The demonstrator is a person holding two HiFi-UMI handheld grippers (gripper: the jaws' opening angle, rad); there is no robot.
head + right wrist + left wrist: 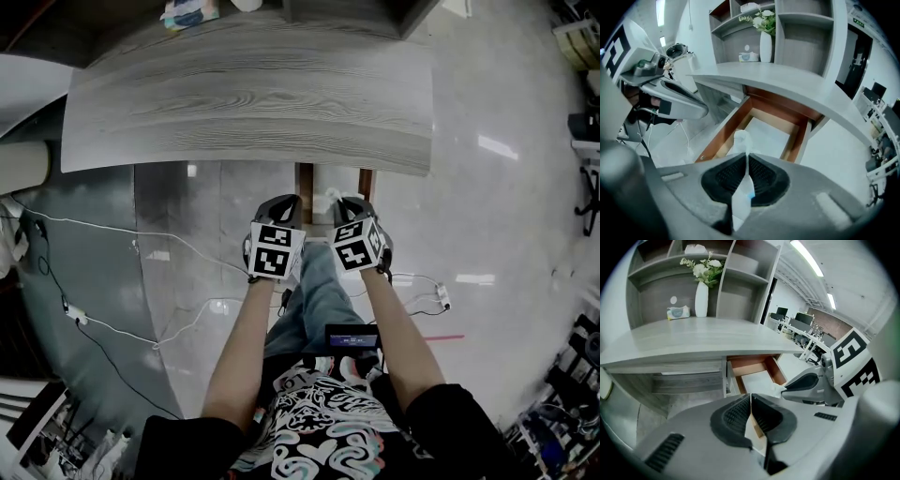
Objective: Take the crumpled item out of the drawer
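The wooden drawer stands pulled out under the grey desk, and its pale floor shows. My right gripper hangs over the drawer's near end, shut on the crumpled white item, which sticks up and out from between the pads. In the head view the right gripper and the left gripper sit side by side just in front of the desk edge, over the drawer. The left gripper is shut with nothing in it, to the left of the drawer.
A white vase with flowers and a tissue packet stand at the back of the desk under open shelves. White cables trail over the glossy floor on the left. The person's legs are below the grippers.
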